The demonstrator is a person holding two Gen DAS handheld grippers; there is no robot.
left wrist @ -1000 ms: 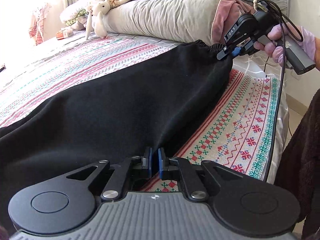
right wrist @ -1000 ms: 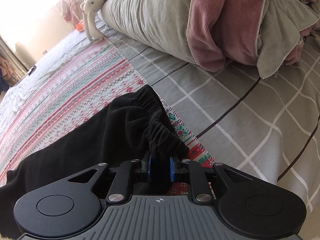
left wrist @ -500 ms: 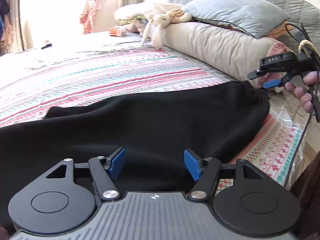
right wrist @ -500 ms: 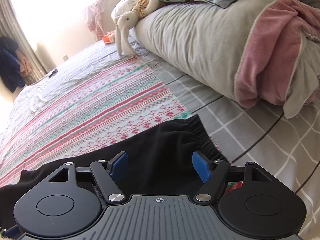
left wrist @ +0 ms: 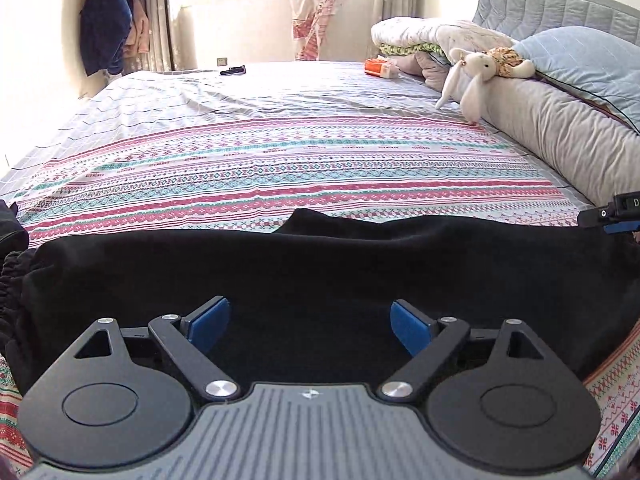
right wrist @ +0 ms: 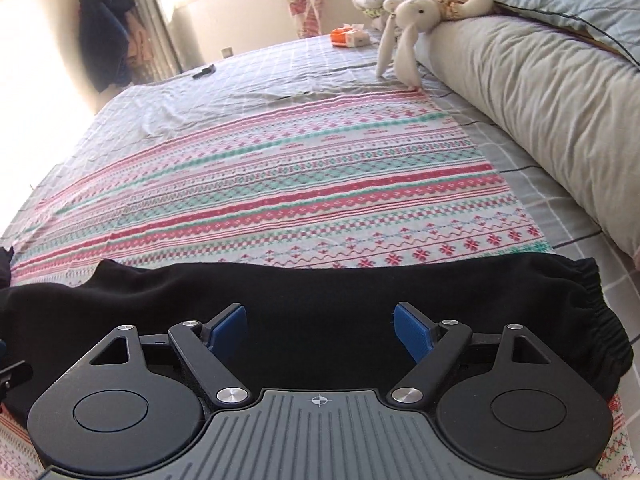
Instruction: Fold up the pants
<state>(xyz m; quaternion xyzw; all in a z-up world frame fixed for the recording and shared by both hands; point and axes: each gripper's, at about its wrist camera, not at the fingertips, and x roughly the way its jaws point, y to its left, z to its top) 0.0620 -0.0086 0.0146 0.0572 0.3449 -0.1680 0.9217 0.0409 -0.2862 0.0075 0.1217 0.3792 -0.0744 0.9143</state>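
Both my left gripper [left wrist: 310,322] and right gripper [right wrist: 320,328] are opening, nothing between the jaws — I'd regrip the pants [left wrist: 320,264] at lower-frame edges, evenly.

**Both grippers let go of the pants**

A second ago the left gripper [left wrist: 310,326] and right gripper [right wrist: 319,330] each pinched the black pants [left wrist: 320,280]. Now both jaws are opening, nothing pressed between the pads. The pants, earlier lifted at the waistband, lie flat on the patterned blanket [left wrist: 280,168], with both grippers drawn back above them.
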